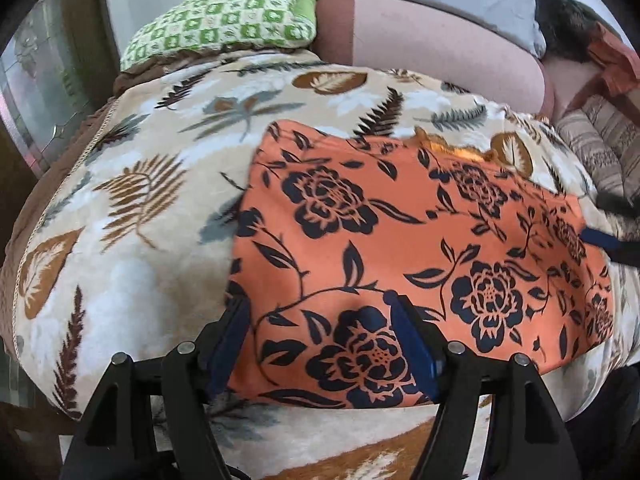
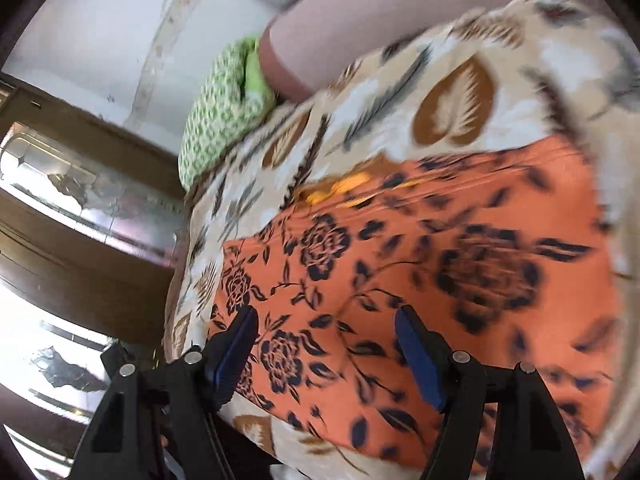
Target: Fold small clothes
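Observation:
An orange garment with a dark floral print point(image 1: 400, 248) lies flat on a leaf-patterned blanket point(image 1: 140, 208). My left gripper point(image 1: 320, 308) is open, its blue-padded fingers straddling the garment's near left corner. In the left wrist view the right gripper point(image 1: 608, 240) shows at the garment's right edge. In the right wrist view the garment point(image 2: 420, 280) fills the middle, blurred. My right gripper point(image 2: 326, 320) is open just above the garment's near part and holds nothing.
A green checked pillow point(image 1: 224, 16) and a pink bolster point(image 1: 420, 40) lie at the far side of the bed. Striped cushions point(image 1: 600, 140) sit at the right. A wooden glass-fronted cabinet point(image 2: 80, 200) stands beyond the bed's left edge.

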Motion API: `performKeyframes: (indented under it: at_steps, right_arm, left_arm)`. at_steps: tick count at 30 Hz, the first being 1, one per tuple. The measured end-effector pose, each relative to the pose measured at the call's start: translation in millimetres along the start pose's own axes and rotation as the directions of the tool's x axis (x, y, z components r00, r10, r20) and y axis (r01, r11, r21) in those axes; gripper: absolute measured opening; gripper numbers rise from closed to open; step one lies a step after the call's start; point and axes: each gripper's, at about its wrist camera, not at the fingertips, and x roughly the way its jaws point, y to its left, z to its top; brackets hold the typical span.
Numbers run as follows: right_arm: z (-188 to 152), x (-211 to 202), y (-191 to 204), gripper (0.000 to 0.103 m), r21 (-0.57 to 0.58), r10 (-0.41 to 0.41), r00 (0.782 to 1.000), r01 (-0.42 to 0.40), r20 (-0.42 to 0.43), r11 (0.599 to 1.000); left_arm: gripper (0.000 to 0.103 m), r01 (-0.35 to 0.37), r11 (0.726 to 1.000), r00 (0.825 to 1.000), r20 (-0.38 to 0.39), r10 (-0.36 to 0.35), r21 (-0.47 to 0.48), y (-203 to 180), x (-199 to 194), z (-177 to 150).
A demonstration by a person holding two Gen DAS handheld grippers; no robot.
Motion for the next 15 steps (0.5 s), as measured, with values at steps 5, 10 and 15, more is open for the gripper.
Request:
performKeyframes:
  at_steps: [5, 10, 15]
  right_arm:
    - [31, 84, 11, 0.074, -0.021, 0.102, 0.973, -0.109, -0.206, 0.994]
    - [88, 98, -38, 0.074, 0.119, 0.037, 0.997, -0.029, -0.062, 0.992]
    - [82, 63, -20, 0.075, 0.077, 0.074, 0.997, -0.074, 0.007, 0.994]
  left_arm:
    - [0.073, 0.002, 1.0, 1.0, -0.026, -0.002, 0.016, -6, 19, 2]
    - [0.073, -0.018, 0.999, 0.999, -0.037, 0.019, 0.036, -7, 30, 1]
    - [0.073, -0.008, 1.0, 1.0, -0.024, 0.008, 0.019, -2, 25, 3]
